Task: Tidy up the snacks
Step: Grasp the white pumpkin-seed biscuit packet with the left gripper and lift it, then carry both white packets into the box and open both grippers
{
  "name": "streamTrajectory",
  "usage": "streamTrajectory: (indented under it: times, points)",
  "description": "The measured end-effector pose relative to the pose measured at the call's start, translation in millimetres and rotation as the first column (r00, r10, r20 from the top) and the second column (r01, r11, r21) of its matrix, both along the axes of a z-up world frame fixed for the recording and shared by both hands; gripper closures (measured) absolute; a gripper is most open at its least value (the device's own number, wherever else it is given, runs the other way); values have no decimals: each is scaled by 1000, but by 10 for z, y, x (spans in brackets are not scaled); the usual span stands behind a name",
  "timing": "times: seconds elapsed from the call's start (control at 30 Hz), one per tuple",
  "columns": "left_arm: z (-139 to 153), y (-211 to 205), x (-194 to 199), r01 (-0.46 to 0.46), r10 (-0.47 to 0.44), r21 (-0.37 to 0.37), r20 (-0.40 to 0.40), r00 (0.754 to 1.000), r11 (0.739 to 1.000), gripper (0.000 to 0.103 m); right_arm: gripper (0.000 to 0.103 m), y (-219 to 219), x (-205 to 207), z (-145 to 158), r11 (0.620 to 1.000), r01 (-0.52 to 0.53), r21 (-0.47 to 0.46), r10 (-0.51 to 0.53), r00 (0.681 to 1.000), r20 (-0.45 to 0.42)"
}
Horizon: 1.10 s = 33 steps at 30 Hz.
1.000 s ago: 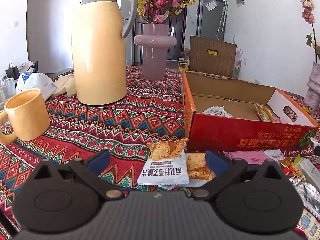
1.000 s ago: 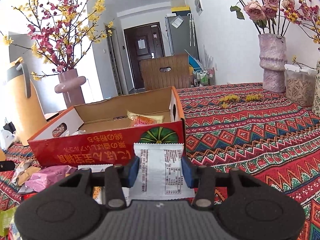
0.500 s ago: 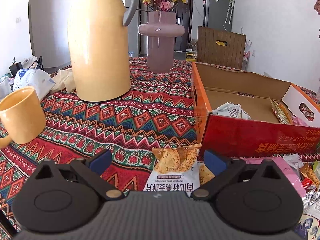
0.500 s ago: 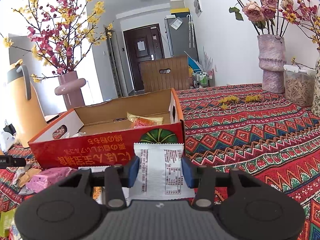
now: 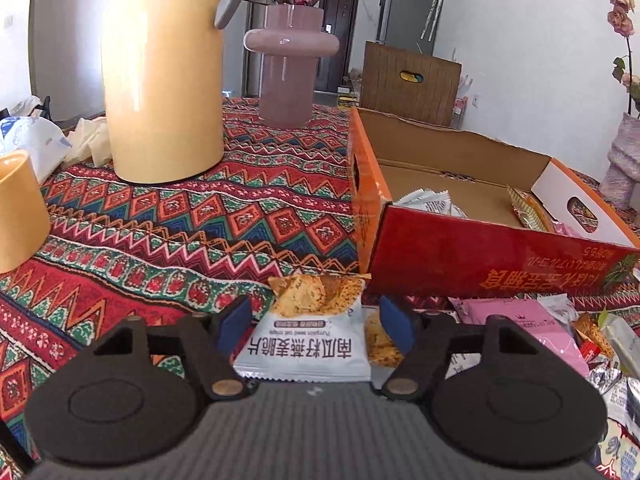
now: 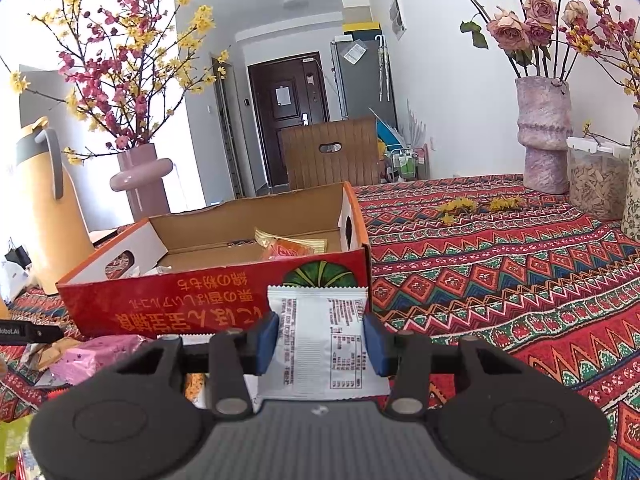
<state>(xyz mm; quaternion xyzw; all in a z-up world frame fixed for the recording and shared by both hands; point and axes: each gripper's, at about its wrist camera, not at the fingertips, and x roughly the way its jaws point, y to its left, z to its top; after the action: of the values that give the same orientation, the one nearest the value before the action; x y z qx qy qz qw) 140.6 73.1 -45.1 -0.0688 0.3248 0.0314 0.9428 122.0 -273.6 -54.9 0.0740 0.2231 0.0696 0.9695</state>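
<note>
The left gripper (image 5: 314,322) is closing around a white crisp packet (image 5: 310,330) lying on the patterned tablecloth (image 5: 168,232) just near of the red cardboard box (image 5: 480,264); a gap is still seen at each pad, so the packet is not yet pinched. The right gripper (image 6: 318,338) is clamped narrowly on a white sachet (image 6: 320,344), held upright just in front of the box's near wall. A second crisp packet (image 5: 378,342), partly hidden under the first at its right, could be caught by the right pad and dragged along. The smooth film might be gripped only at an edge and slip out on lifting. The upright sachet could strike the box's near wall if carried across too low.
</note>
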Motion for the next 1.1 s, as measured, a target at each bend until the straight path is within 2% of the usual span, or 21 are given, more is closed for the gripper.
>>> streamTrajectory:
  times: [0.03,0.13,0.27,0.43,0.73,1.1]
  points:
    - [3,-3,-3,13,-13,-8,1,1000,1000,50,58,-1,-1,0,1000,0,0,0,1000,0]
    - [4,-23,-17,28,-28,-10,6,1000,1000,55,58,2,0,1,1000,-1,0,1,1000,2]
    - [4,-23,-29,27,-27,-9,15,1000,1000,56,58,3,-2,-2,1000,-2,0,2,1000,2]
    - [21,-87,-64,22,-23,40,42,999,999,56,58,2,-2,-1,1000,-2,0,2,1000,3]
    - [79,-100,-138,-3,-4,74,90,996,997,56,58,-7,-35,19,1000,7,-1,-7,1000,25]
    - [420,-207,-292,2,-23,110,183,983,994,56,58,9,-152,271,1000,-11,-17,13,995,99]
